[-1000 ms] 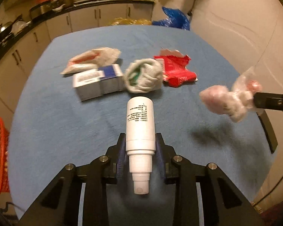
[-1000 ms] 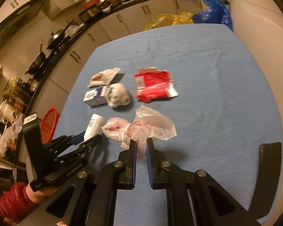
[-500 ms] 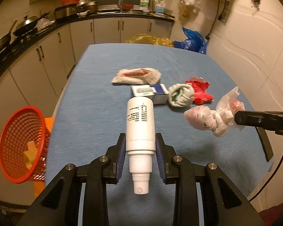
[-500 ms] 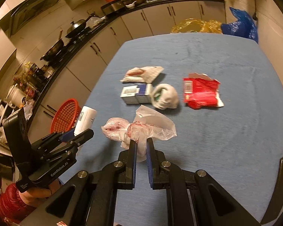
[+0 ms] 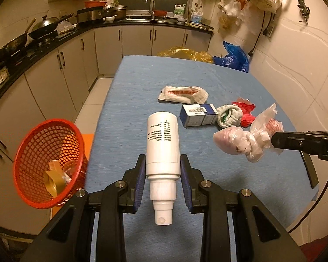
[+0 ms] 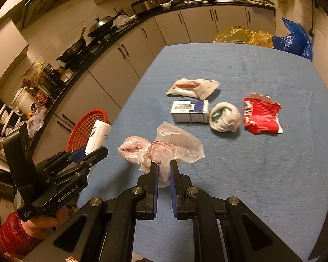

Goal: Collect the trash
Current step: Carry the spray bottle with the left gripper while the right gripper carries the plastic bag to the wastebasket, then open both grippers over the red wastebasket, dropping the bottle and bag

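My left gripper [image 5: 163, 166] is shut on a white pump bottle [image 5: 162, 146], held above the blue table's left part, cap toward the camera. In the right wrist view the same gripper [image 6: 91, 152] and bottle [image 6: 98, 136] hang near the table's left edge. My right gripper [image 6: 163, 164] is shut on a crumpled clear plastic bag [image 6: 161, 148] with pink contents, lifted off the table; that bag [image 5: 245, 144] shows at the right of the left wrist view. A red mesh basket [image 5: 48, 163] with some trash inside stands low beside the table's left edge.
On the blue table [image 6: 262, 163] lie a white wrapper [image 6: 192, 86], a blue-white box [image 6: 190, 111], a balled white sock [image 6: 224, 118] and a red torn packet [image 6: 261, 116]. Kitchen cabinets and a cluttered counter [image 5: 54, 37] run along the left. A dark chair back [image 5: 309, 170] stands at the right edge.
Both grippers have swung left and slightly up with their loads. The red basket has come further into the left wrist view and the table items have slid right.
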`<state>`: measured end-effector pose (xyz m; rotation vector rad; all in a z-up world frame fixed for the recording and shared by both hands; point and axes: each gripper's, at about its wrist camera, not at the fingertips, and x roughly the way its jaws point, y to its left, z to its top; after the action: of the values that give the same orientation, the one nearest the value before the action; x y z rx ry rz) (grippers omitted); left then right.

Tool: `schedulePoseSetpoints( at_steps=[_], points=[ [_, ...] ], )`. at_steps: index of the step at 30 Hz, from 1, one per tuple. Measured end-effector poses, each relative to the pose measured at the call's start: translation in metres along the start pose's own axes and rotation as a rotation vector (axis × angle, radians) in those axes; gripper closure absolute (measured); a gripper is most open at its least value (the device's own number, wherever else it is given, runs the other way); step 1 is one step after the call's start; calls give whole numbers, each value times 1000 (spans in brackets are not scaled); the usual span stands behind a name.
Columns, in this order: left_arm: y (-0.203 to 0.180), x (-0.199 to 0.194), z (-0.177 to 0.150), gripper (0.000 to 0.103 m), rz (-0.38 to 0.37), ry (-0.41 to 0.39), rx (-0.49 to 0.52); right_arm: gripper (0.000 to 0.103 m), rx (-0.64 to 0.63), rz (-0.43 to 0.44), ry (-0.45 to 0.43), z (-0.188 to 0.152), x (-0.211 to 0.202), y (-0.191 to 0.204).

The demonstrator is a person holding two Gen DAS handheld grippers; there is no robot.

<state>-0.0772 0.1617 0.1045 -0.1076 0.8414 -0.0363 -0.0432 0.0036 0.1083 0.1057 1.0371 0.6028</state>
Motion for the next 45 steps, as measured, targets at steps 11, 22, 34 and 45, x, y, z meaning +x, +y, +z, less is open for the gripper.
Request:
schedulePoseSetpoints(
  at_steps=[11, 22, 34, 45],
  points=[
    [35, -15, 1, 74, 31, -19, -19, 93, -25, 21, -1, 8, 15, 34],
    [74, -27, 0, 74, 76, -28, -34, 93, -42, 59, 3, 18, 40, 67],
    [144, -39, 0, 74, 155, -37, -145, 93, -96, 108, 9, 44, 68, 113],
    [197, -45, -1, 74, 216, -43, -241, 93, -189, 129, 24, 72, 104, 164]
  ],
)
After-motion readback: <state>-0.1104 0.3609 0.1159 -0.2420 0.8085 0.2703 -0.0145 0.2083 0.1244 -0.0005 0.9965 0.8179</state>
